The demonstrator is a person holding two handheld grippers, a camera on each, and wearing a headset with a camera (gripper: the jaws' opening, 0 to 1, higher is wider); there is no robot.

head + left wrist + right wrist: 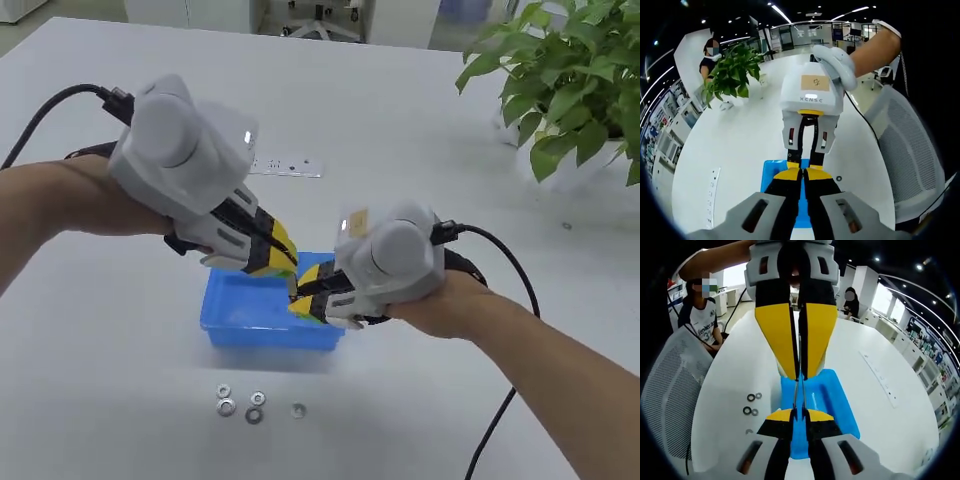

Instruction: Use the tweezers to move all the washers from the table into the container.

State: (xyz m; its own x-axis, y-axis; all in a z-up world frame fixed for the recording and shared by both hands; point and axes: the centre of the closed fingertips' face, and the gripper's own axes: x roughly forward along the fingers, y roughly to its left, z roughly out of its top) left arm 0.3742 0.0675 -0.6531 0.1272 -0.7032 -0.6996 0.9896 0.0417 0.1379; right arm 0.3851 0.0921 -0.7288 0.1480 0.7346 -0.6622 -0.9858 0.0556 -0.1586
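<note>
Thin metal tweezers (799,392) span the short gap between both grippers' tips, above the blue container (265,335). My left gripper (283,262) comes in from the upper left, yellow jaws pressed together on one end. My right gripper (305,300) faces it from the right, shut on the other end. In the right gripper view, the left gripper (798,375) hangs down from the top and meets the right gripper (800,416). Several washers (255,403) lie on the white table in front of the container. They also show as washers (751,405) left of the container (837,405).
A potted plant (570,80) stands at the back right and a white power strip (285,166) lies behind the grippers. Black cables trail from both grippers. A mesh chair (920,150) stands off the table's edge, and people sit in the background.
</note>
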